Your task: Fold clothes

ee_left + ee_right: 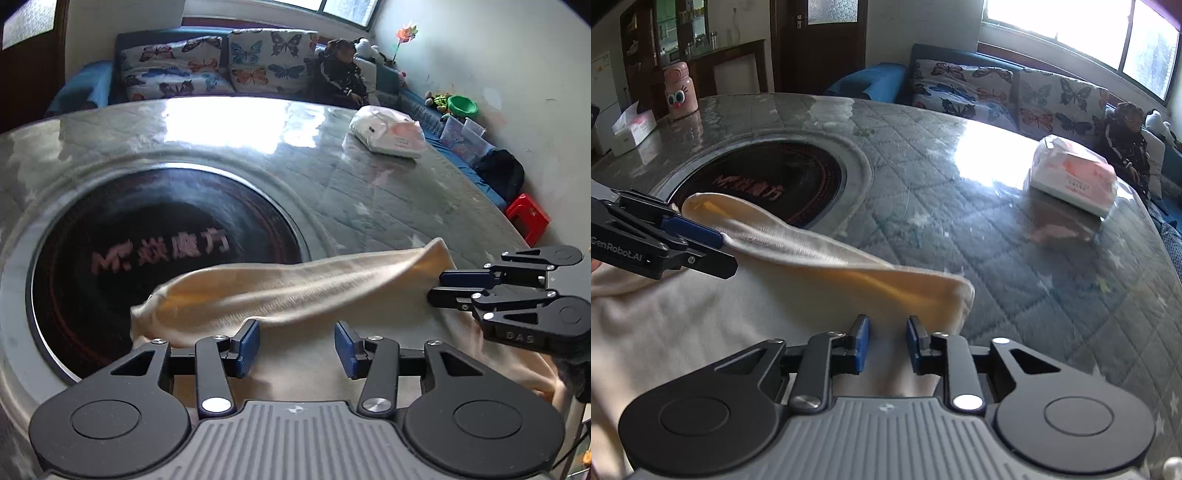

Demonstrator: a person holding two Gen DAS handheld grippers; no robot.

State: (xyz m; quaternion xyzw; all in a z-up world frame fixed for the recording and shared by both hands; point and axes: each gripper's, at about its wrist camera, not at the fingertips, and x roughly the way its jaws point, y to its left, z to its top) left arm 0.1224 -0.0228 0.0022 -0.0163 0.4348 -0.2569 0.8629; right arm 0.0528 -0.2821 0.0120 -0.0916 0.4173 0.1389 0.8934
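A cream cloth lies on the round table, its far edge rolled over in a raised fold; it also shows in the right wrist view. My left gripper is open, its blue pads apart over the cloth's near part. Seen from the right wrist view, the left gripper looks nearly closed at the fold's left end. My right gripper is open with a narrow gap over the cloth. In the left wrist view the right gripper sits at the fold's right end, fingers close together.
The table has a grey quilted cover under clear plastic and a black round hotplate in its middle. A tissue pack lies far right. A pink bottle and tissue box stand far left. A sofa with a child is behind.
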